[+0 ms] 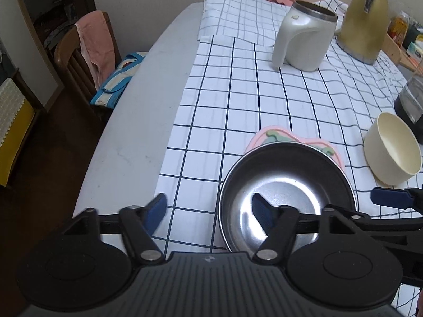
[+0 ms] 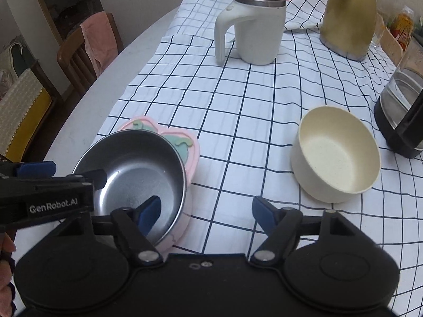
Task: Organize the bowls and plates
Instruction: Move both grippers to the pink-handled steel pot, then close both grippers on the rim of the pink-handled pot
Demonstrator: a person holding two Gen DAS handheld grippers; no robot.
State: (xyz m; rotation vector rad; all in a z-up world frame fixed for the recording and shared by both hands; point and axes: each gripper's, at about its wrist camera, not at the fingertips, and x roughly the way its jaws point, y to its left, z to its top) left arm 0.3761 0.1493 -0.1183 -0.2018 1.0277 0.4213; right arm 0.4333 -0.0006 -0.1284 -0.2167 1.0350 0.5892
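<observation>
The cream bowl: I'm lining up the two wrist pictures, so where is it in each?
Left wrist: cream bowl at the right edge, mid-height.
Right wrist: cream bowl right of centre, mid-height.
Shared landmark: the white mug standing further back on the checked cloth.

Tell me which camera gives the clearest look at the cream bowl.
The right wrist view: the cream bowl sits whole on the checked cloth, with rim, inside and outer wall all showing, nothing covering it. The left wrist view catches the bowl only near its right edge, stretched by the lens.
</observation>
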